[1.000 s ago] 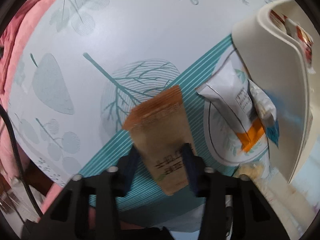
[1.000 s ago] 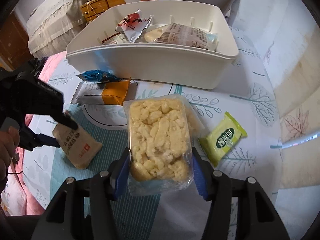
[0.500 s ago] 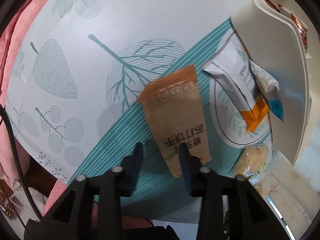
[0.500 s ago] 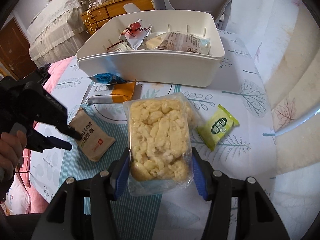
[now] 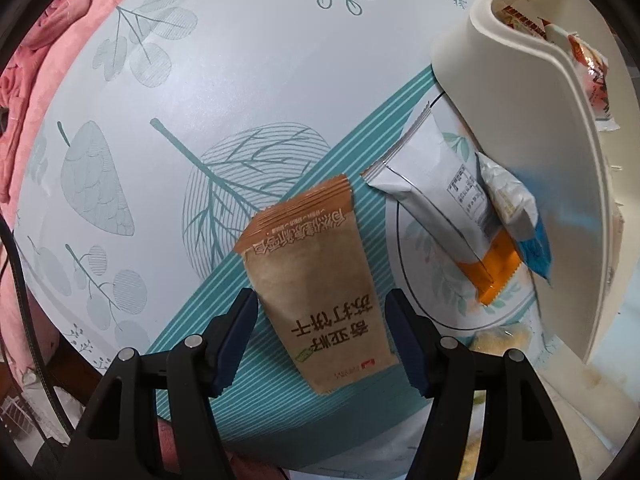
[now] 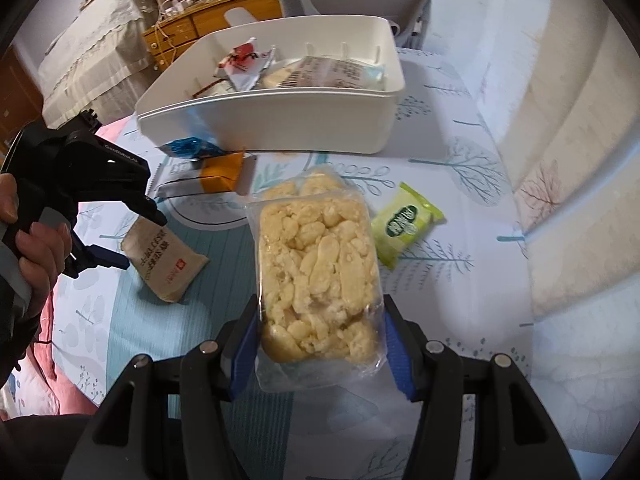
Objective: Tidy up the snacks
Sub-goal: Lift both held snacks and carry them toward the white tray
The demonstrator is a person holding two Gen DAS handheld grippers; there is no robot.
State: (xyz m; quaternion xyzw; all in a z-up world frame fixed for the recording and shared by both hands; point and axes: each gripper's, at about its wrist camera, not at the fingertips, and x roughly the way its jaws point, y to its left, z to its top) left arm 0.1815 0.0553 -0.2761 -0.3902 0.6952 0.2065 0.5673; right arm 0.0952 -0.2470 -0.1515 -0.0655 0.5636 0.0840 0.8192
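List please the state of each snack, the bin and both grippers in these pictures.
Left gripper: jaws opening, brown packet between them, pads clear of it.
Brown packet: flat on the cloth.
Right gripper: shut on the clear pack.
Clear pack: held, sealed.
Green packet: on the cloth, untouched.
White-orange packet: on the cloth beside the bin.
Blue packet: against the bin wall.
Bin: upright, holds several snacks.

Brown packet (image 5: 320,296) (orange-topped), white bin (image 6: 280,120), teal leaf-print cloth (image 5: 240,80).
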